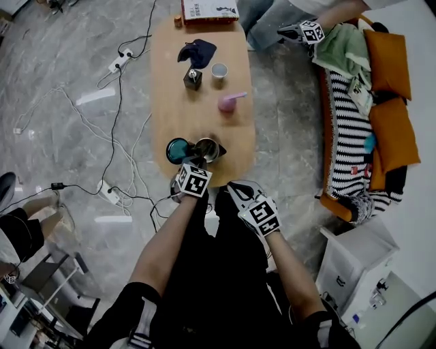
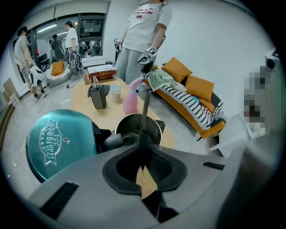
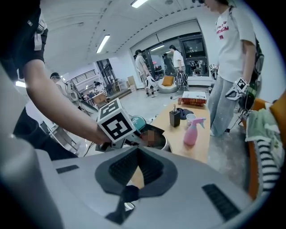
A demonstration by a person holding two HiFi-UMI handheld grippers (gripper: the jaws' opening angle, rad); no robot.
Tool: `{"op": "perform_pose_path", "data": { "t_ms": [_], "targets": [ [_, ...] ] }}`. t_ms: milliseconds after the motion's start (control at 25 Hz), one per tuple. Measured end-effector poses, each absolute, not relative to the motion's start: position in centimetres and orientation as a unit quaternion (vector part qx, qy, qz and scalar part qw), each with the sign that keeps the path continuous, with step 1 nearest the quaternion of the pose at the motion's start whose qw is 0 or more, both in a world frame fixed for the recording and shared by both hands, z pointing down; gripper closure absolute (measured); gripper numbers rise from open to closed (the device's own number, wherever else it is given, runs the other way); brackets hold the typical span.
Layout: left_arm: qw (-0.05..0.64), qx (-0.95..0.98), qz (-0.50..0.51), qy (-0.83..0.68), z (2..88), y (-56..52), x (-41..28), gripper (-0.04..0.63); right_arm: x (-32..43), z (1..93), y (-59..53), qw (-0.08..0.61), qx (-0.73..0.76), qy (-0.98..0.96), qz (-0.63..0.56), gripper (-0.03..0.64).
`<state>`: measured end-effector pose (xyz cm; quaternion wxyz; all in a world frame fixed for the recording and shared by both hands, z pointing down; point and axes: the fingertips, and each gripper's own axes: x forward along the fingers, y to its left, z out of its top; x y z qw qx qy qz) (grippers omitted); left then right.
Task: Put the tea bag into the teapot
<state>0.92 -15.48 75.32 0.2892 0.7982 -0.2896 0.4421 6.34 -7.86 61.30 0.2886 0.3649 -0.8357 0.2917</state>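
A steel teapot (image 1: pixel 210 148) stands at the near end of the wooden table (image 1: pixel 170 116), its teal lid (image 1: pixel 178 150) swung open to the left. My left gripper (image 1: pixel 197 165) hangs right over the pot's mouth (image 2: pixel 138 127). Its jaws are shut on a thin dark strip, the tea bag (image 2: pixel 145 112) seen edge-on, which reaches out over the opening. My right gripper (image 1: pixel 236 189) is shut with nothing in it, held off the table's near edge to the right of the pot. The right gripper view shows the left gripper (image 3: pixel 117 126) in front of the pot (image 3: pixel 163 142).
Farther along the table are a pink spray bottle (image 1: pixel 230 102), a white cup (image 1: pixel 219 70), a black dispenser (image 1: pixel 193 78), a dark cloth (image 1: pixel 197 51) and books (image 1: pixel 208 10). A sofa (image 1: pixel 368 123) is on the right. Another person (image 1: pixel 310 31) stands at the far end. Cables (image 1: pixel 116 123) lie left.
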Motion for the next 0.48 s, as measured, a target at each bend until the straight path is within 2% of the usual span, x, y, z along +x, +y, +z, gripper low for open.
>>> {"op": "perform_pose_path", "data": {
  "t_ms": [480],
  "targets": [
    [0.294, 0.794, 0.431, -0.312, 75.4, -15.4, 1.0, 0.570, 6.6, 63.4, -9.6, 0.299, 0.364, -0.836, 0.280, 0.611]
  ]
}}
